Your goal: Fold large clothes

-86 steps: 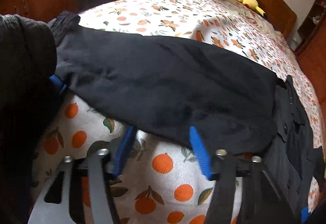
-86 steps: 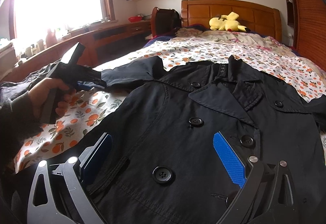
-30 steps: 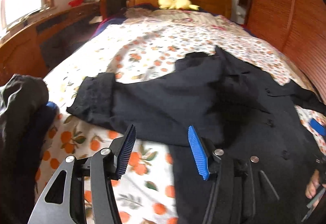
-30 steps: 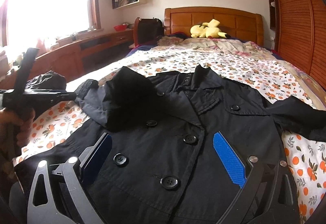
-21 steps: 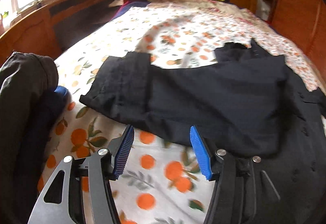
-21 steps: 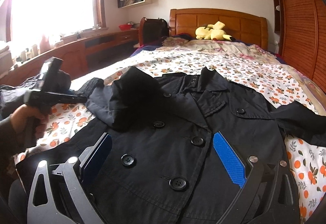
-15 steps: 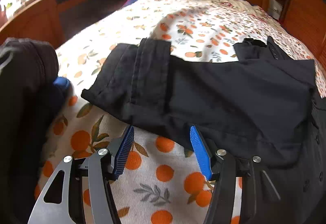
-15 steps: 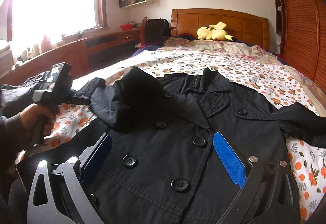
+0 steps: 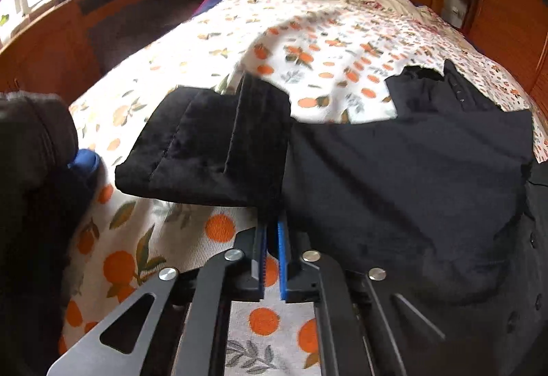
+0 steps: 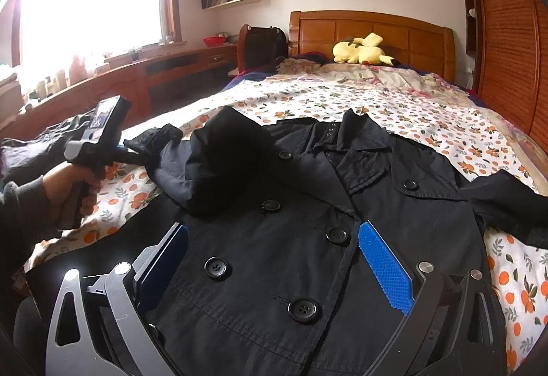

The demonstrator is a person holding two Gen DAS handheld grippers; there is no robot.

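Note:
A black double-breasted coat (image 10: 308, 204) lies face up on the bed, collar toward the headboard. Its left sleeve (image 9: 376, 177) stretches out sideways, ending in a cuff (image 9: 212, 150). My left gripper (image 9: 272, 232) is shut on the sleeve's near edge beside the cuff; it also shows in the right wrist view (image 10: 137, 146), held by a hand. My right gripper (image 10: 274, 259) is open and empty, hovering over the coat's buttoned front. The coat's other sleeve (image 10: 507, 201) lies at the right.
The bed has a white orange-print sheet (image 9: 308, 44) and a wooden headboard (image 10: 370, 30) with a yellow plush toy (image 10: 363, 50). A dark bundle of clothes (image 9: 30, 170) sits at the bed's left edge. A wooden desk (image 10: 154, 74) runs along the window; a wooden wardrobe (image 10: 507, 44) stands at the right.
My left gripper moved in to the sleeve near the cuff and closed on its edge; it was open before. The right gripper stayed open over the coat front.

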